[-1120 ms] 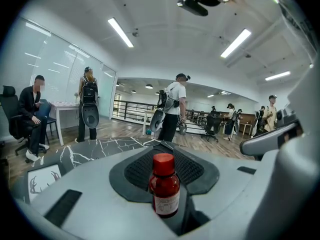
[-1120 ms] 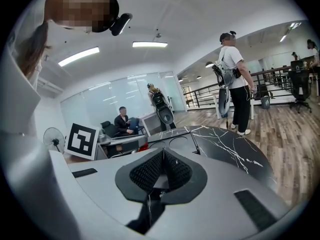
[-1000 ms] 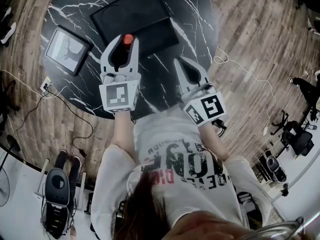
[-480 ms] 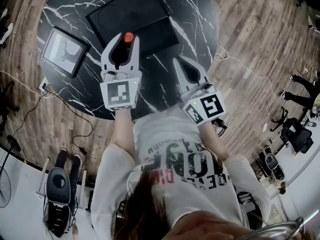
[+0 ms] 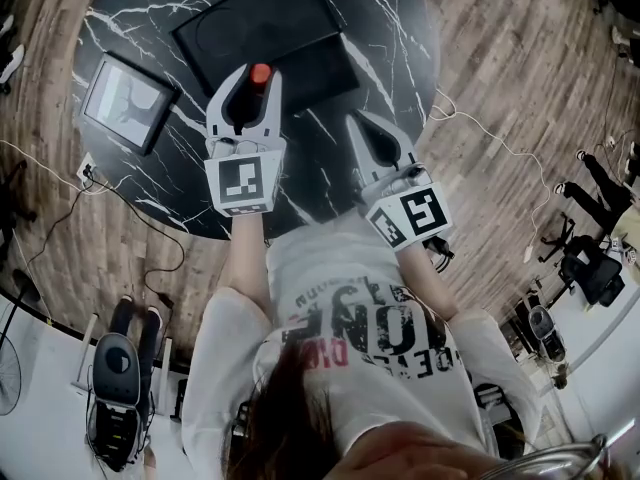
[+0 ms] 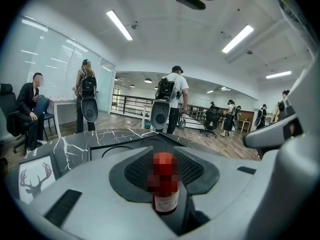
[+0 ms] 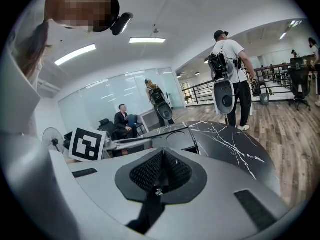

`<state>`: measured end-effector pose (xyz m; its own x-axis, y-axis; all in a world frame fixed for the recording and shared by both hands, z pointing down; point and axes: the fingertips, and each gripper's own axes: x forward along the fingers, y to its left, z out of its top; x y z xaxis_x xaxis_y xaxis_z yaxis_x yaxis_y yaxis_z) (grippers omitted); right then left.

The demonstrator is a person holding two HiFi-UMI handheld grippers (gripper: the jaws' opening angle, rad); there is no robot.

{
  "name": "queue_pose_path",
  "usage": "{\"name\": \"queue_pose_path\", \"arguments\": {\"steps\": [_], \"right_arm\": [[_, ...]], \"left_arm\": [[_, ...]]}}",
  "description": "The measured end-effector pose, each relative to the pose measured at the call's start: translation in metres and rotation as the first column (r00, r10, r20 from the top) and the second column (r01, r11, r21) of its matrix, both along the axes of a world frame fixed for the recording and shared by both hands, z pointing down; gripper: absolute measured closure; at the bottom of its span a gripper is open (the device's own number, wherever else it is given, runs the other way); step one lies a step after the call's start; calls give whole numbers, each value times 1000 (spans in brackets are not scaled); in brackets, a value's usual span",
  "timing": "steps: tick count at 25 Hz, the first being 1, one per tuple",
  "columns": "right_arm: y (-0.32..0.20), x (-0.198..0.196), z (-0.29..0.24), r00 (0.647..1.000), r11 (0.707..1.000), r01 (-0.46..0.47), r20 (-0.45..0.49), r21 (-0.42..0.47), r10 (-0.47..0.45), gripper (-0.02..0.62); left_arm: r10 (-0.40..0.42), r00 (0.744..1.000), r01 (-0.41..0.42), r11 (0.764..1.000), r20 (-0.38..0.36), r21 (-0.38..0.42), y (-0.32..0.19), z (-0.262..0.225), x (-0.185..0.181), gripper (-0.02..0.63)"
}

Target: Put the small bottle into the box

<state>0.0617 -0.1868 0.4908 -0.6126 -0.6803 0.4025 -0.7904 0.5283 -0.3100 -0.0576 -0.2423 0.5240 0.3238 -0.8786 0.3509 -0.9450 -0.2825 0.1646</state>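
Note:
A small bottle point(image 5: 259, 73) with a red cap and a pale label point(image 6: 165, 198) stands upright between the jaws of my left gripper point(image 5: 251, 78), which is shut on it. It hangs over the black marble table just short of the near edge of the box point(image 5: 262, 30), a flat open black box lying further back; in the left gripper view the box point(image 6: 120, 147) shows right beyond the bottle. My right gripper point(image 5: 360, 123) hovers to the right of the left one, shut with nothing in it; its pads point(image 7: 150, 174) meet in the right gripper view.
The round black marble table point(image 5: 400, 28) stands on a wood floor. A framed deer picture point(image 5: 128, 100) lies at its left side. Cables trail on the floor at left and right. Several people stand or sit in the room behind.
My left gripper has shifted a little forward toward the box, still carrying the bottle. The right gripper has stayed where it was.

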Motion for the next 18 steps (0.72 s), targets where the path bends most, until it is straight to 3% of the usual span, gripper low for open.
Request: {"name": "queue_pose_path", "arguments": {"steps": [18], "right_arm": [[5, -3, 1, 1000, 1000, 8, -3, -6, -8, 594]], "left_arm": [[24, 999, -24, 1000, 29, -7, 4, 17, 8, 480]]}}
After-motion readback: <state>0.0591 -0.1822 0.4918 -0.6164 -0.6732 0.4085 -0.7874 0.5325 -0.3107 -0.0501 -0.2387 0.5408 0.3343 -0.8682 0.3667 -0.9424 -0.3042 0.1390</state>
